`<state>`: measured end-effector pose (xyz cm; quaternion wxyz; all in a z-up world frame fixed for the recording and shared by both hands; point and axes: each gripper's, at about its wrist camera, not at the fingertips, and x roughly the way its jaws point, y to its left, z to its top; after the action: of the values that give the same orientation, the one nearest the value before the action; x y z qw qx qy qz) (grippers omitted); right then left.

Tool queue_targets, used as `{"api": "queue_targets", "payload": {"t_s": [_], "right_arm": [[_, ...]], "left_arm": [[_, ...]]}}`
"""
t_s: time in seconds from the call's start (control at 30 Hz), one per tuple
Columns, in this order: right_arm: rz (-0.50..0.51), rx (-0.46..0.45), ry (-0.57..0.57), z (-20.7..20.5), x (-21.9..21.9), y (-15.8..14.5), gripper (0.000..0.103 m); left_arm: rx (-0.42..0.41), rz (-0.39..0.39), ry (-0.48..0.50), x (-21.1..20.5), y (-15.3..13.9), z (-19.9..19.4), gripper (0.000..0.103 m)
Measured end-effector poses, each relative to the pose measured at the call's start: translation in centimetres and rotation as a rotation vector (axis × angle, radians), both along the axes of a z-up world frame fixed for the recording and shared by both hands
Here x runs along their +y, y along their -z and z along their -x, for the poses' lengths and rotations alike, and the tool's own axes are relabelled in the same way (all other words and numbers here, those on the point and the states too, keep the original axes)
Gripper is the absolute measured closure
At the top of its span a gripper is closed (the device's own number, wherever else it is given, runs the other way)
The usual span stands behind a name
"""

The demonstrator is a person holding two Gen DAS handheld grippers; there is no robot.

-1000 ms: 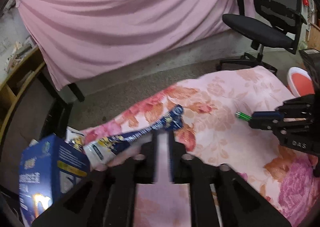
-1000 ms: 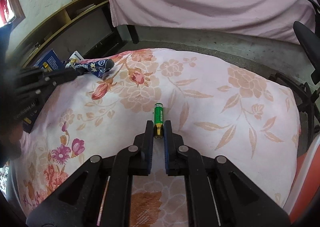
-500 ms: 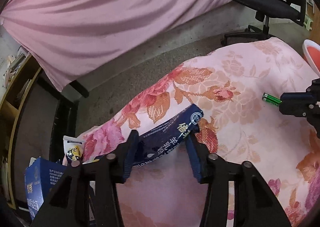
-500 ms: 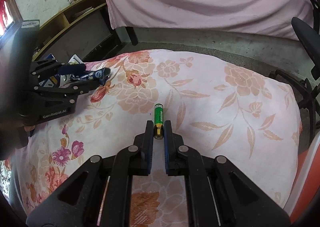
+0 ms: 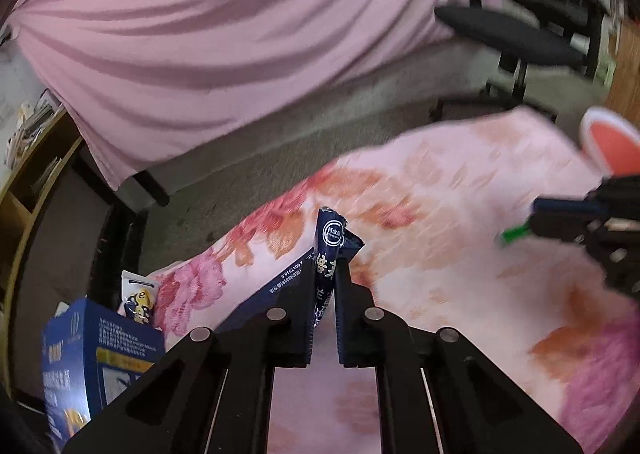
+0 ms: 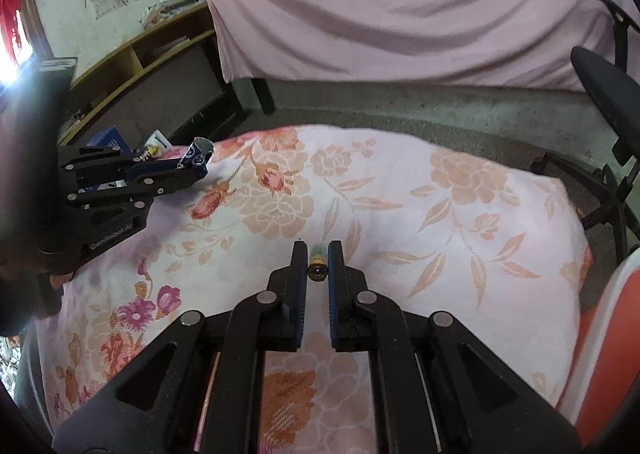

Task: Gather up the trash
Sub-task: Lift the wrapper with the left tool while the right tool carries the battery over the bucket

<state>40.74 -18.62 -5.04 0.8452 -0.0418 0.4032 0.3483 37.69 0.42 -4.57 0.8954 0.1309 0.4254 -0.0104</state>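
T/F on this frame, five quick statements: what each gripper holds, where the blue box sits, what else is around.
1. The left gripper is shut on the dark blue wrapper. True.
2. The right gripper is empty. False: it grips a green battery.
3. The blue carton sits at the edge of the floral cloth, on the left gripper's side. True.
4. The floral cloth is plain white. False: it is pink with orange and pink flowers.
5. A black office chair stands beyond the cloth. True.
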Motion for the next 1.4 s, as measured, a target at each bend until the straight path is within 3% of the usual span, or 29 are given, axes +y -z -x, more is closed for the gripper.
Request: {"api": "queue_targets", "payload": {"t_s": [0.17,0.4,0.57,0.83,1.03,1.17,1.4], "right_arm": [[-0.038,-0.06,0.028,1.0,-1.9,-1.2,0.071],[-0.115,-0.081,0.083,1.9,-5.2,-2.3,0.071],[-0.184,-0.168,0.139,3.0,-8.1,-4.2,0.071],[-0.273,-0.452,0.277,6.8,-13.0,-9.0,0.071],[-0.221,-0.682,0.416,10.2,-16.2,-11.1,0.071],[-0.213,-0.731,0.491,11.2,-18.7,-11.5,0.071],[-0.201,-0.7,0.594,11.2,-23.3,-11.1,0.071]], "left_arm": [[-0.086,0.15,0.016,-1.7,-2.3,2.6,0.096],[-0.103,0.276,0.038,-4.9,-4.4,4.6,0.096],[-0.178,0.331,0.066,-7.6,-6.3,5.4,0.096],[-0.382,0.425,0.184,-12.2,-11.0,6.4,0.096],[-0.483,0.482,0.322,-16.5,-13.7,6.6,0.096],[-0.513,0.528,0.409,-19.5,-14.5,6.5,0.096],[-0.487,0.583,0.504,-25.1,-13.9,6.0,0.096]]}}
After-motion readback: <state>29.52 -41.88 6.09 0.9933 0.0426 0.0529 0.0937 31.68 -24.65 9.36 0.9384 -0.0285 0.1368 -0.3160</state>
